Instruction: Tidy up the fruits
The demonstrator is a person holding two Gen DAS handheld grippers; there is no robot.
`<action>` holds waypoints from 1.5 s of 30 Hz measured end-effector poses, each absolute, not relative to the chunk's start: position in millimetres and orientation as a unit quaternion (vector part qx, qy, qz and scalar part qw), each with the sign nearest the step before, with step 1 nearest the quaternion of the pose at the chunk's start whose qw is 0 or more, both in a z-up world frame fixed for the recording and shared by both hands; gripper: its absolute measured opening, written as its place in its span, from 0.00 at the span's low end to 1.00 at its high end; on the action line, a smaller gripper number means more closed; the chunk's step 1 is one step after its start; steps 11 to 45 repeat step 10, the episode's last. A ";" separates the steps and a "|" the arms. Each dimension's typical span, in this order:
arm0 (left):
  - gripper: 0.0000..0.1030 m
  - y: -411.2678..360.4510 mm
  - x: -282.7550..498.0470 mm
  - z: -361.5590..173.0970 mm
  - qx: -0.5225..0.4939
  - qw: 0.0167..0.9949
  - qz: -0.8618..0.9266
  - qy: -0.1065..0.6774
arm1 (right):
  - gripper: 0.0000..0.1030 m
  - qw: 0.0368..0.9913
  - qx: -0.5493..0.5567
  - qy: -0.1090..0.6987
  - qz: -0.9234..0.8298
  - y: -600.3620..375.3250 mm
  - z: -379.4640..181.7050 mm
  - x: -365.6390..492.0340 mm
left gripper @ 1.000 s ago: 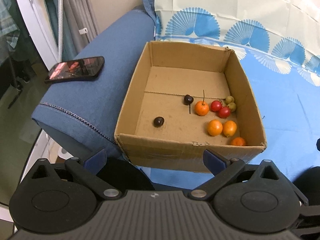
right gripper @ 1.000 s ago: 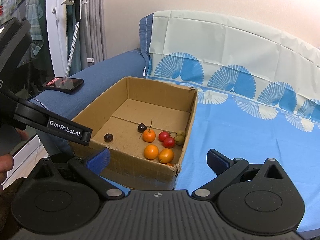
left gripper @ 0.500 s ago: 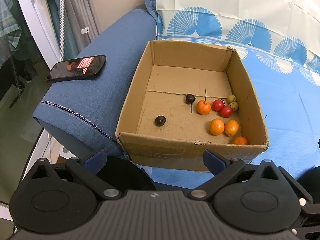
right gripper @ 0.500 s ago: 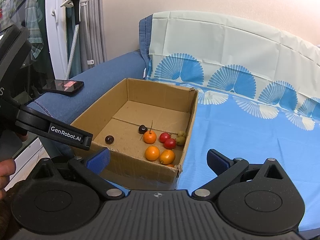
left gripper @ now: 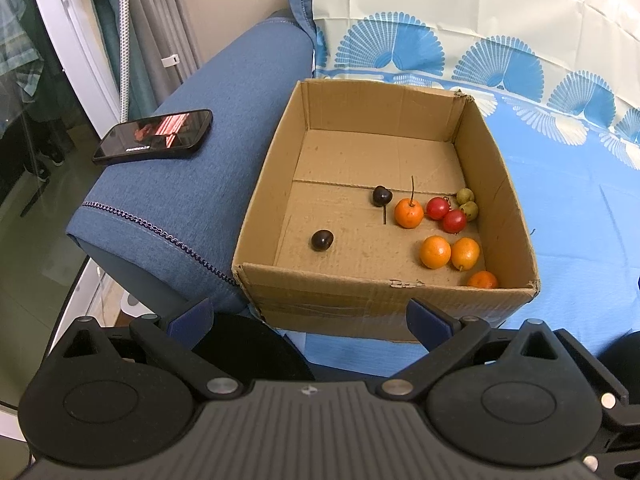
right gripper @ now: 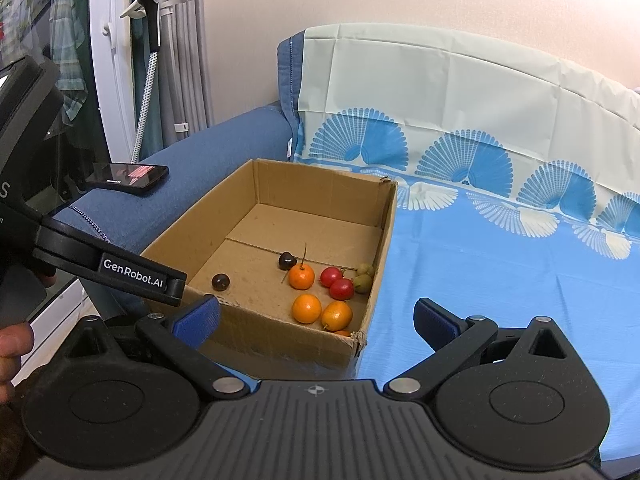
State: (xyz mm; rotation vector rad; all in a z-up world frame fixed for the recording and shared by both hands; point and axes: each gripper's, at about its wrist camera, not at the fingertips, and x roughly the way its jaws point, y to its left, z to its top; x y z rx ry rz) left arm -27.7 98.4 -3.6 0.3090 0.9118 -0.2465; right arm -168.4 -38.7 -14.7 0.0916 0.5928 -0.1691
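An open cardboard box (left gripper: 276, 184) (right gripper: 384, 232) sits on a blue patterned sheet against the sofa arm. Inside lie several small oranges (left gripper: 435, 251) (right gripper: 306, 308), two red fruits (left gripper: 437, 208) (right gripper: 331, 276), two green fruits (left gripper: 465, 195) (right gripper: 365, 269) and two dark cherries (left gripper: 322, 240) (right gripper: 220, 281). My left gripper (left gripper: 308, 314) is open and empty, just short of the box's near wall. My right gripper (right gripper: 316, 316) is open and empty, in front of the box's near right corner. The left gripper's body (right gripper: 132, 276) shows in the right wrist view.
A black phone (left gripper: 154, 136) (right gripper: 126, 176) lies on the blue sofa arm (left gripper: 192, 184) left of the box. The blue fan-patterned sheet (left gripper: 580, 216) (right gripper: 500, 272) covers the seat and backrest to the right. A garment steamer (right gripper: 150, 40) and a curtain stand at the far left.
Both grippers have pulled back and up slightly, so the box sits a little lower and farther in both views. Both stay open. No fruit has moved.
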 end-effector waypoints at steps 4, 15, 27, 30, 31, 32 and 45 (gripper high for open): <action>1.00 98.1 -26.6 -4.1 0.149 0.878 -0.116 0.440 | 0.99 0.952 0.045 0.292 -0.083 -38.5 -15.1 -167.5; 1.00 97.8 -25.2 -5.7 0.151 0.878 -0.110 0.440 | 0.99 0.951 0.048 0.295 -0.078 -37.1 -16.3 -163.4; 1.00 97.8 -25.2 -5.7 0.151 0.878 -0.110 0.440 | 0.99 0.951 0.048 0.295 -0.078 -37.1 -16.3 -163.4; 1.00 97.8 -25.2 -5.7 0.151 0.878 -0.110 0.440 | 0.99 0.951 0.048 0.295 -0.078 -37.1 -16.3 -163.4; 1.00 97.8 -25.2 -5.7 0.151 0.878 -0.110 0.440 | 0.99 0.951 0.048 0.295 -0.078 -37.1 -16.3 -163.4; 1.00 97.8 -25.2 -5.7 0.151 0.878 -0.110 0.440 | 0.99 0.951 0.048 0.295 -0.078 -37.1 -16.3 -163.4; 1.00 97.8 -25.2 -5.7 0.151 0.878 -0.110 0.440 | 0.99 0.951 0.048 0.295 -0.078 -37.1 -16.3 -163.4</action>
